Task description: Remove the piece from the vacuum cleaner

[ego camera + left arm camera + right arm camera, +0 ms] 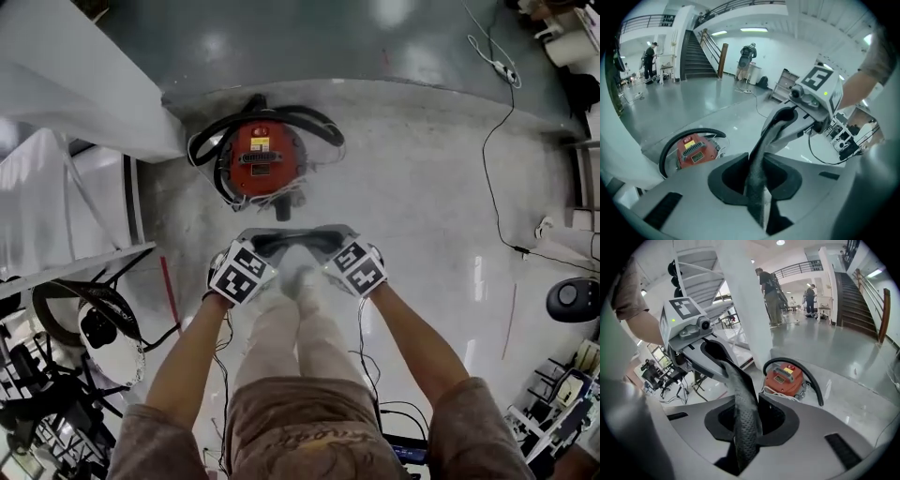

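A red vacuum cleaner point(260, 161) stands on the floor ahead of my feet, its black hose point(309, 120) looped around it. It also shows as the vacuum cleaner point(695, 151) in the left gripper view and the vacuum cleaner point(786, 378) in the right one. My two grippers face each other at waist height and stretch a dark grey textured strip point(298, 246) between them. The left gripper point(274, 246) point(757, 187) is shut on one end of the strip point(761, 150). The right gripper point(323, 244) point(746, 427) is shut on the other end of the strip point(740, 390).
A white stair structure point(56, 84) fills the left. Dark stands and cables point(84, 328) crowd the lower left. A thin cable point(492, 169) runs across the floor at the right, near more gear point(572, 300). People stand far off by a staircase point(696, 58).
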Tool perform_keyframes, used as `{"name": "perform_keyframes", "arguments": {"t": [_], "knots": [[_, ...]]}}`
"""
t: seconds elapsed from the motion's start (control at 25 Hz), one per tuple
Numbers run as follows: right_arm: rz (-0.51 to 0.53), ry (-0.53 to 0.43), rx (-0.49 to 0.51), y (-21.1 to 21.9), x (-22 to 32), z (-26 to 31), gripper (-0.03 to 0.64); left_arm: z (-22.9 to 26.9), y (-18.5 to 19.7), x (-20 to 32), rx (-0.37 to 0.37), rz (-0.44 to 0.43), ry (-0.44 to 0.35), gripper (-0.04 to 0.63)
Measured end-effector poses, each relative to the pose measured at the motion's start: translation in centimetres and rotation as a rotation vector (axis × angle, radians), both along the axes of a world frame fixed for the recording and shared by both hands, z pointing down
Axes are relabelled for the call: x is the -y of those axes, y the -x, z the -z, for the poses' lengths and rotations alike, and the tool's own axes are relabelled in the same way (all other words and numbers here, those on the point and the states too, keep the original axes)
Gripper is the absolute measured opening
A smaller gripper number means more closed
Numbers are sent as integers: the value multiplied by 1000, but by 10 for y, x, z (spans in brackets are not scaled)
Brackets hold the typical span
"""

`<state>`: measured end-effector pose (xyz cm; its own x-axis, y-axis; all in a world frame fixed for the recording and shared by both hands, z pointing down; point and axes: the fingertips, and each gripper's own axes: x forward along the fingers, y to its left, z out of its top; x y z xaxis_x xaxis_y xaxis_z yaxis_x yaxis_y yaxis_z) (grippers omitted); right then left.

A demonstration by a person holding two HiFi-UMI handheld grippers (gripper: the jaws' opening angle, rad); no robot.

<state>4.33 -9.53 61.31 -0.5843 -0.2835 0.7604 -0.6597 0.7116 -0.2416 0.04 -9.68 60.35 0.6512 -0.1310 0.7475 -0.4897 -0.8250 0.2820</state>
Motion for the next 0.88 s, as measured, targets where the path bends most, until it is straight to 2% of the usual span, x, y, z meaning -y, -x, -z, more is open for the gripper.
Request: {"name": "perform_keyframes", "arguments": {"t": [0.12,0.2,0.44,0.64,0.88], "knots": [[-2,-76,2,0,7,55,58,50,2,4,-4,0,-20,60],[-4,-116,14,-3,3,89,57,85,-2,2,-33,0,-40,64],[-13,-218,80,-4,-7,175,57,171,-6,-5,-89,-65,-153,69],[11,-302,126,-8,-9,229,52,226,-12,-3,-130,-135,-249,72],[16,-407,154,-10,-4,281,52,277,-17,-1,-216,-112,-330,77]]}}
